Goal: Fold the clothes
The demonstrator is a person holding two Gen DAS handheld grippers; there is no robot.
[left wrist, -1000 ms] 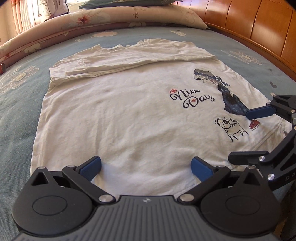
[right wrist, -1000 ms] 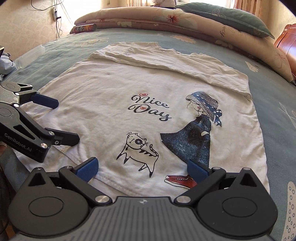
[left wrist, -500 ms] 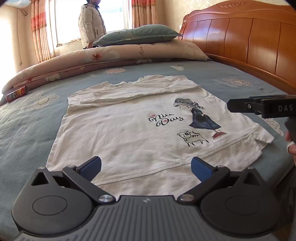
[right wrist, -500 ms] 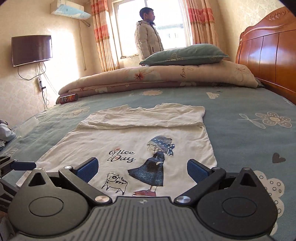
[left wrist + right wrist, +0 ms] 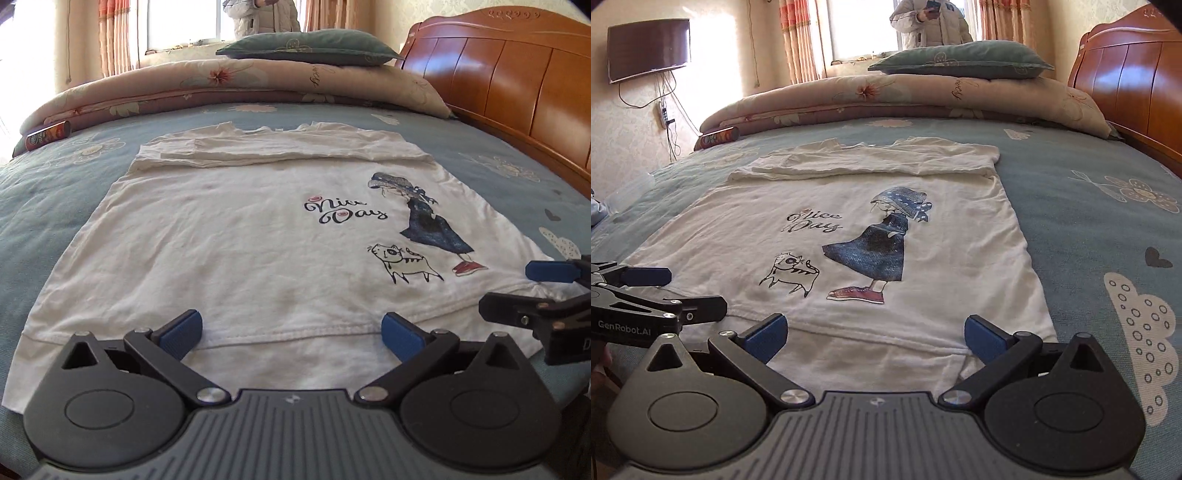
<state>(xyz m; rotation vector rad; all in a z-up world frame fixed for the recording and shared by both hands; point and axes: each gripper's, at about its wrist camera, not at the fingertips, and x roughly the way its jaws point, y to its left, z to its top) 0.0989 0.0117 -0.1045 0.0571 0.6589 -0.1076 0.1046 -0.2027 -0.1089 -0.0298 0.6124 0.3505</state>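
A white T-shirt [image 5: 236,236] with a "Nice Day" print lies flat on the blue bedspread [image 5: 55,192], its sleeves folded in along the far edge. My left gripper [image 5: 291,328] hovers open over the near hem, left of the middle. My right gripper [image 5: 875,334] is open above the hem near the shirt's right corner [image 5: 967,354]. In the left wrist view the right gripper [image 5: 517,291] shows at the right edge, fingers apart. In the right wrist view the left gripper [image 5: 687,295] shows at the left edge. Neither holds any cloth.
A rolled floral quilt [image 5: 236,85] and a green pillow [image 5: 310,51] lie along the far side of the bed. The wooden headboard [image 5: 517,85] runs on the right. A snack can [image 5: 48,134] lies at the far left. A person [image 5: 931,26] stands by the window.
Both grippers tipped up and pulled back half a second ago, then came back down and forward to the near hem. The shirt has not moved.
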